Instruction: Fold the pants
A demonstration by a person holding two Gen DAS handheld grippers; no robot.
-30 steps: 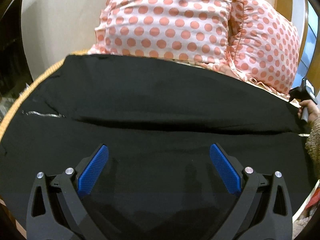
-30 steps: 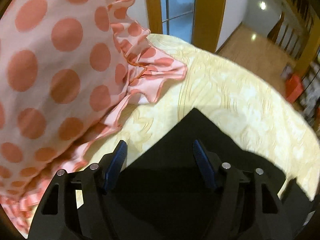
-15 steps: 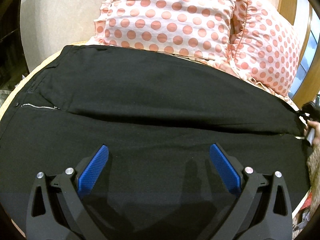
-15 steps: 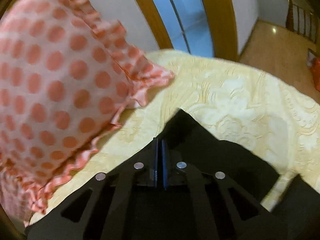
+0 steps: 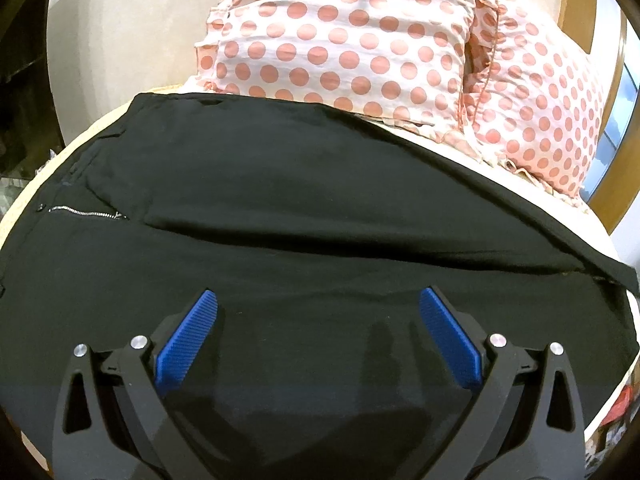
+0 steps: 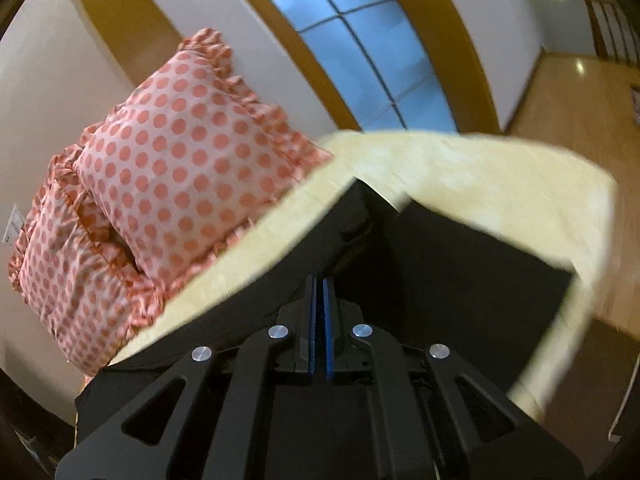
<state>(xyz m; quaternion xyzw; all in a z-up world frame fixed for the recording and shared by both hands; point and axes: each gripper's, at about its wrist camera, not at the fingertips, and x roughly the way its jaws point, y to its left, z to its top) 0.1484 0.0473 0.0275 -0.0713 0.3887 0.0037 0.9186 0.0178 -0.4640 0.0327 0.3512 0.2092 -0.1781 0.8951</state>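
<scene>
Black pants (image 5: pixel 304 208) lie spread across the yellow bed, waistband and silver zipper (image 5: pixel 86 212) at the left, legs running right. My left gripper (image 5: pixel 318 304) is open and empty, hovering over the near leg. My right gripper (image 6: pixel 319 284) is shut on the far leg's hem end (image 6: pixel 352 216) and holds it lifted above the bed; the pants (image 6: pixel 460 264) hang dark beneath it.
Two pink polka-dot pillows (image 5: pixel 360 36) lie along the far side of the bed, also seen in the right wrist view (image 6: pixel 172 176). The yellow bedspread (image 6: pixel 500 176) ends at an edge on the right. A window with a wooden frame (image 6: pixel 360 52) and wooden floor lie beyond.
My right gripper closed on the pant leg's end and lifted it up off the bed. My left gripper rose and pulled back a little, staying open.
</scene>
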